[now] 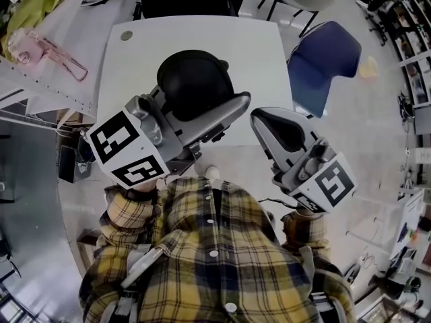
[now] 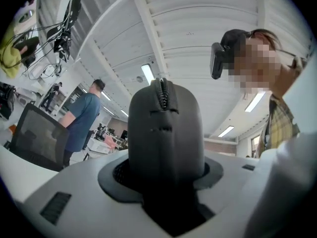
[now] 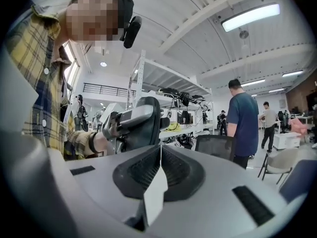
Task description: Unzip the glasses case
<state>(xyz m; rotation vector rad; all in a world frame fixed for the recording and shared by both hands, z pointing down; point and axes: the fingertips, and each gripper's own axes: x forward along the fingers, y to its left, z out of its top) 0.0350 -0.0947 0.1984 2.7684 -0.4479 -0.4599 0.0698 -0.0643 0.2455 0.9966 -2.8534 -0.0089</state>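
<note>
Black glasses case [image 2: 166,128], clamped in the left tool [image 2: 166,175] and held over the white tabletop [image 1: 262,46], shows its zip [image 2: 162,94] uppermost; right tool [image 3: 159,170], pinched shut and empty alongside, should part just enough to catch the zip's end, then draw steadily along.

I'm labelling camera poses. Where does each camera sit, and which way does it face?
Head view: on the person's head, facing steeply down at the white table; shows plaid shirt, left gripper, right gripper.
Left gripper view: on the left gripper, angled up toward the ceiling past the clamped glasses case; shows plaid collar.
Right gripper view: on the right gripper, roughly level over its shut jaws; shows plaid sleeve.
Shared: all show the glasses case.
</note>
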